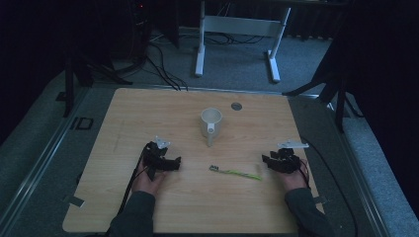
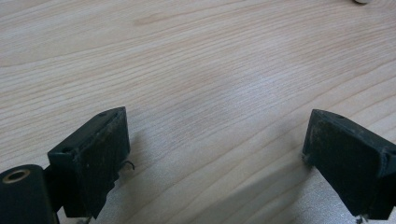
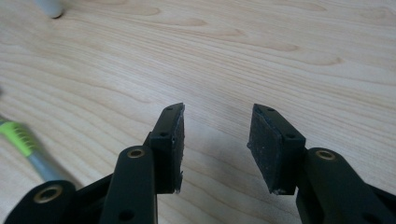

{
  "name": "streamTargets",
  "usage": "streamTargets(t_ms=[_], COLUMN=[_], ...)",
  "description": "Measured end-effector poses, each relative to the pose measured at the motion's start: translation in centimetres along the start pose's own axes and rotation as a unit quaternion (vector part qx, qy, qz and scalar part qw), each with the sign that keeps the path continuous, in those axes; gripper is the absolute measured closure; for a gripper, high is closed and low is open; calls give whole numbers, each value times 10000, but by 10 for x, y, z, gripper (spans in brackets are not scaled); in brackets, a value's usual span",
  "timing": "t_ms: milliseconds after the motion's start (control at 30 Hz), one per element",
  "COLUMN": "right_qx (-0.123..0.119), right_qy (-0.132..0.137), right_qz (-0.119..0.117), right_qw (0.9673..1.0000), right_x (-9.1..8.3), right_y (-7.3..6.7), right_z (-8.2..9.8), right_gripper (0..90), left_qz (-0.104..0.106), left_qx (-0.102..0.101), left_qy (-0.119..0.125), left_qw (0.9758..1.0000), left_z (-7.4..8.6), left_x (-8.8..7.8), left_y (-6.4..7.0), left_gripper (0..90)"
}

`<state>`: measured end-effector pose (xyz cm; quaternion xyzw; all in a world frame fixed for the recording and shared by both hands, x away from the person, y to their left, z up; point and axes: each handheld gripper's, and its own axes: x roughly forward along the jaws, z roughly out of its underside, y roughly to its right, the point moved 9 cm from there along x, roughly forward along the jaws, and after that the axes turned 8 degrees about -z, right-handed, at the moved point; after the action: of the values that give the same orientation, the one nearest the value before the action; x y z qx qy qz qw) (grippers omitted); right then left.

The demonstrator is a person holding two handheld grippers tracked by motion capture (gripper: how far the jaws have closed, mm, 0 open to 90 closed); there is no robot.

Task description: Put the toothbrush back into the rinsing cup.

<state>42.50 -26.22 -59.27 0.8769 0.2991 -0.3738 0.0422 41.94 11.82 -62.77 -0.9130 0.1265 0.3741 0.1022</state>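
Resting low on the pale wood-grain worktop (image 1: 148, 113), both hands apart from everything else. Left gripper (image 1: 174, 163) spread wide, nothing but bare wood between its black pads (image 2: 100, 154). Right gripper (image 1: 267, 161) roughly half spread, pads (image 3: 270, 142) empty, no contact with anything.

Lying flat between the two hands, nearer the right one: slim toothbrush with lime-green and grey handle (image 1: 237, 173), head end toward the left hand, handle tip just short of the right gripper; seen again at the left edge of the right gripper view (image 3: 23, 144), off to one side of the jaws rather than between them. Standing upright beyond it, mid-worktop: white ceramic mug (image 1: 211, 121), handle toward the person, well apart from both grippers.

Likely trouble from here:
- Closing where the right gripper now points: pinching air, brush off-line.
- Coming down on so thin and flat a handle: pads scraping wood, brush skidding or spinning away instead of lifting.
- Gripping near the very tip: long end drooping, possibly slipping out.
- Carrying toward the mug carelessly: clipping rim or handle, tipping it.
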Motion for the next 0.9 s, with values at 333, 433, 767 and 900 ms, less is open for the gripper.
streamTargets(t_ms=[333,433,767,900], right_qx=[-473,-540,-718,-764], right_qy=[-346,-369,-567,-620], right_qz=[-263,-325,-354,-355], right_qw=[9979,9973,9952,9945], right_x=[-3,-6,-11,-10], right_y=[-15,-18,-21,-22], right_z=[-10,-16,-26,-28], right_gripper=[560,560,584,588], left_qz=[-1,-1,-1,0], left_qx=[0,1,-3,-2], left_qy=[-2,-2,-2,-2], left_qw=[10000,10000,10000,10000], left_z=[0,0,0,0], left_x=[0,0,0,0], left_y=[0,0,0,0], left_gripper=[76,76,76,76])
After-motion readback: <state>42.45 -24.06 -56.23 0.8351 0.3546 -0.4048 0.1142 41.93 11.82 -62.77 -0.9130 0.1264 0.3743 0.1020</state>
